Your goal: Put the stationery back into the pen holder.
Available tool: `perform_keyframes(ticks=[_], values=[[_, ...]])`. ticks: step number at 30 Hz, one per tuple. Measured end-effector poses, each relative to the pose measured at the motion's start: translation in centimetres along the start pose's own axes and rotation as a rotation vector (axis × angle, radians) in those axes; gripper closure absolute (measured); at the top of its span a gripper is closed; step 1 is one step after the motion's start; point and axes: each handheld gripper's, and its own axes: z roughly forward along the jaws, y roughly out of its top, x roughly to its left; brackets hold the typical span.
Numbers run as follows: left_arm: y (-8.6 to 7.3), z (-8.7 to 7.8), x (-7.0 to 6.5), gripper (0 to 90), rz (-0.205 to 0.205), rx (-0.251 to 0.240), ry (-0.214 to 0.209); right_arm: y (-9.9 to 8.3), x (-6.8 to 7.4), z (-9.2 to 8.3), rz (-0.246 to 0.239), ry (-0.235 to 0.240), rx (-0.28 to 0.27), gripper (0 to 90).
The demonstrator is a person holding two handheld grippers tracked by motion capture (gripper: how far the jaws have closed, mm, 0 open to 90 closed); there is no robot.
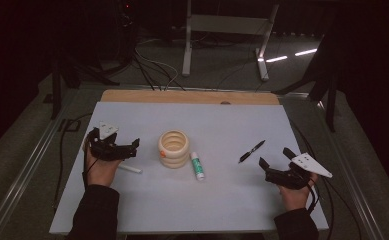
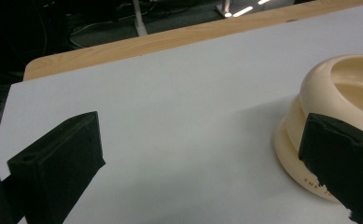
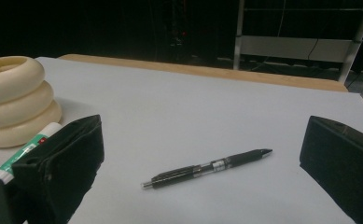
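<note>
While your right gripper [image 1: 274,159] hovers with its jaws spread wide, the black pen [image 3: 207,169] lies on the white sheet between them, untouched. Your left gripper [image 1: 130,145] is likewise agape, empty, just beside the cream ringed holder [image 1: 173,148], whose base carries small lettering too cropped to read. The green-labelled glue stick [image 1: 197,165] lies right of the holder.

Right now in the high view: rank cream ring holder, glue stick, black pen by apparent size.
1. cream ring holder, clearly largest.
2. black pen and glue stick: similar length; the pen looks thinner, the glue stick thicker. Too close to rank.
</note>
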Motion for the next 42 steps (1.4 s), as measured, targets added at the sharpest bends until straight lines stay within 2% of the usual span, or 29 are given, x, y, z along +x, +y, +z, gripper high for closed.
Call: perform_keyframes(ticks=[4,6,9,13,14,21,23,34,38,39,42], values=[[-0.3,-0.1,0.3,0.2,0.009,0.008,-0.002,0.0,0.0,0.0,0.001,0.0,-0.001,0.0],[-0.6,-0.2,0.6,0.2,0.009,0.003,-0.025,0.0,0.0,0.0,0.001,-0.001,-0.001,0.0],[-1.0,-0.4,1.2,0.2,0.032,0.007,-0.055,0.0,0.0,0.0,0.001,0.0,0.001,0.0],[-1.4,-0.5,1.8,0.2,0.029,0.003,-0.081,0.0,0.0,0.0,0.0,0.001,0.003,0.0],[-1.6,-0.5,2.2,0.2,0.028,0.013,-0.108,0.0,0.0,0.0,-0.001,0.0,0.003,0.0],[-1.9,-0.2,3.0,0.2,0.058,0.044,-0.161,0.0,0.1,0.0,0.0,0.0,0.005,0.0],[-2.2,0.0,3.0,0.2,0.088,0.063,-0.183,0.0,0.1,0.0,-0.001,0.0,0.004,0.0],[-3.7,0.9,3.5,0.2,0.147,0.124,-0.224,0.0,0.1,0.0,0.001,0.0,0.004,0.0],[-4.1,1.3,3.6,0.2,0.152,0.186,-0.252,0.0,0.1,0.0,0.001,0.0,0.006,0.0],[-4.3,1.7,3.6,0.2,0.162,0.216,-0.259,0.0,0.1,0.0,0.0,0.0,0.006,0.0],[-4.4,2.0,3.6,0.2,0.167,0.233,-0.266,0.0,0.1,0.0,0.0,0.001,0.006,0.0]])
